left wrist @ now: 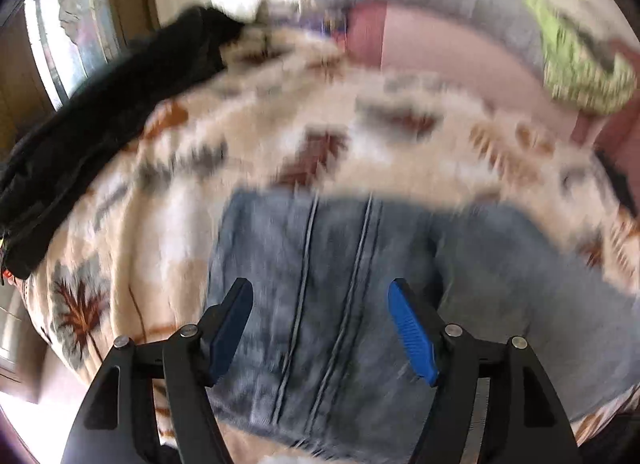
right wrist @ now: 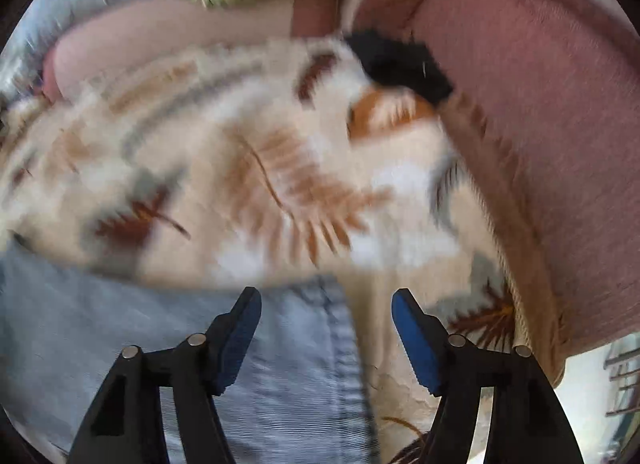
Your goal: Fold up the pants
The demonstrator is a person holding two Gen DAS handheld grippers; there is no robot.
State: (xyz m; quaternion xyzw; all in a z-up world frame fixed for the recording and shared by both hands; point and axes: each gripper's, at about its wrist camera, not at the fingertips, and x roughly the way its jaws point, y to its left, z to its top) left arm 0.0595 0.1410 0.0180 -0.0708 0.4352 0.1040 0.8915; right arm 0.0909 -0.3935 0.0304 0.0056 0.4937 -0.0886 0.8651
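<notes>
Black two-finger tongs with blue ribbed pads fill the bottom of each view: the left gripper [left wrist: 320,296] is held with its jaws apart above faded blue denim pants [left wrist: 332,304], and the right gripper [right wrist: 326,300] is likewise spread wide, with nothing caught between the pads. The pants [right wrist: 200,364] lie flat on a cream fleece blanket printed with brown and grey leaves [left wrist: 280,131], which covers a pink upholstered sofa [right wrist: 540,103]. In the left view, two parallel stitched seams run away from the camera, so the long axis is judged to lie roughly along the fingers' direction there; both pictures are blurred, and which end is the waist cannot be told. In the right view, a hemmed edge of the denim passes between the jaws. The cloth is judged fairly heavy, limp yet thick, not slippery and not fragile; a firm hold is best taken at the stitched edges or seams, where the layers are thickest. A black garment [left wrist: 100,135] lies to the left, apart from the pants.
</notes>
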